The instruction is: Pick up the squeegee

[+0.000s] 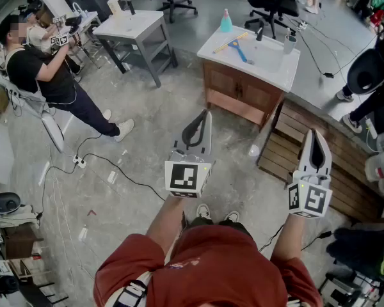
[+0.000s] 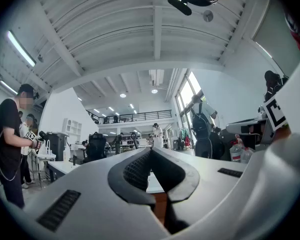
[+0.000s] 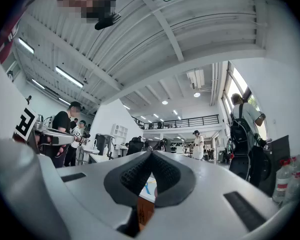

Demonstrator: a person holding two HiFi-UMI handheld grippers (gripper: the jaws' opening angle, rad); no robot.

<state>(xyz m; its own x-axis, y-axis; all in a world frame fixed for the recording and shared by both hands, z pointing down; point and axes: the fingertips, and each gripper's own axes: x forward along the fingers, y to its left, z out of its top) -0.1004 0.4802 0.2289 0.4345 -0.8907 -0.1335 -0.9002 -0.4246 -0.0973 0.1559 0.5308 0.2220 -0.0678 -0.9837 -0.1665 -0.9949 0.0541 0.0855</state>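
Squeegee [image 1: 240, 51] lies on the white vanity counter [image 1: 272, 69] at twelve o'clock, well apart from my claws. Left gripper [image 1: 205, 115] and right gripper [image 1: 313, 134] are both pressed together, holding nothing. Arriving with them unopened, I would likely shove it off the counter's edge.

No word, number or brand can be read anywhere in the scene. The only printed signs are the black-and-white square marker patterns on the white cubes of the left gripper [image 1: 207, 115] and the right gripper [image 1: 312, 133], and they carry no letters.
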